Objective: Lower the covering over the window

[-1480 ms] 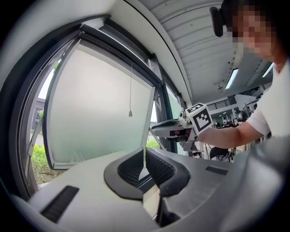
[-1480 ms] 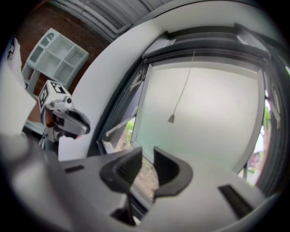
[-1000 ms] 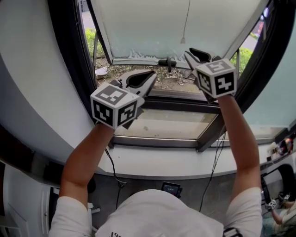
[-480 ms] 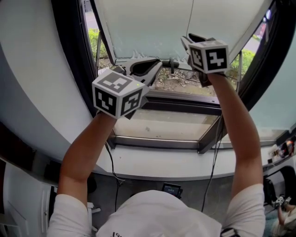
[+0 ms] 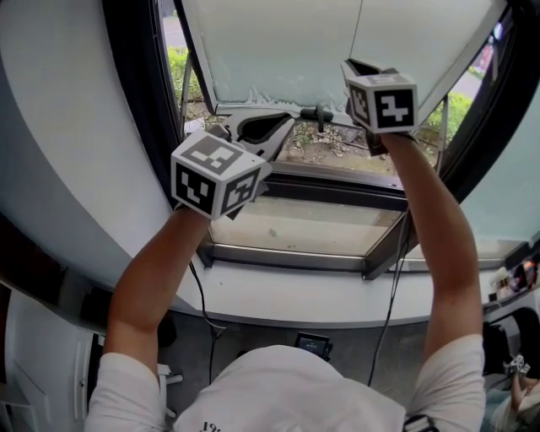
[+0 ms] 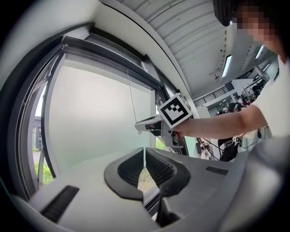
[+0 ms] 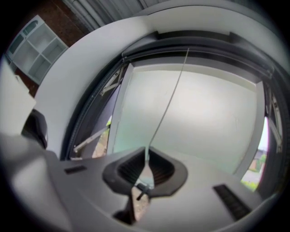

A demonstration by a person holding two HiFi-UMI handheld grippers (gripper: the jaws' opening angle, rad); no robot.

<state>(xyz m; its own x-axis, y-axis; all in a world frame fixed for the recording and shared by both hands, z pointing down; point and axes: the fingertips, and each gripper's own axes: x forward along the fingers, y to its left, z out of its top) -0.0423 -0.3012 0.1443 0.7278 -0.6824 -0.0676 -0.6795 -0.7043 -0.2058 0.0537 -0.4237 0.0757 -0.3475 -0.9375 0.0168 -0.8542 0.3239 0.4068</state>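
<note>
A pale roller blind [image 5: 278,51] covers the upper part of the window, its bottom edge just above the sill. Its thin pull cord [image 5: 359,25] hangs down into my right gripper [image 5: 354,66]. In the right gripper view the cord [image 7: 170,97] runs between the jaws of that gripper [image 7: 146,156], which are closing and pinch it at the tips. My left gripper [image 5: 283,125] is held lower and to the left, shut with nothing in it [image 6: 144,152]. The left gripper view shows the right gripper [image 6: 138,129] on the cord [image 6: 131,95].
A black window frame [image 5: 135,93] surrounds the opening. A tilted-open sash [image 5: 295,224] and a dark handle [image 5: 314,113] lie below the blind. A white sill [image 5: 295,295] runs beneath, with a cable [image 5: 390,304] hanging over it. Gravel and grass show outside.
My right gripper has risen and moved in to the cord, whose end hung free before, and its jaws now pinch it. My left gripper has barely shifted.
</note>
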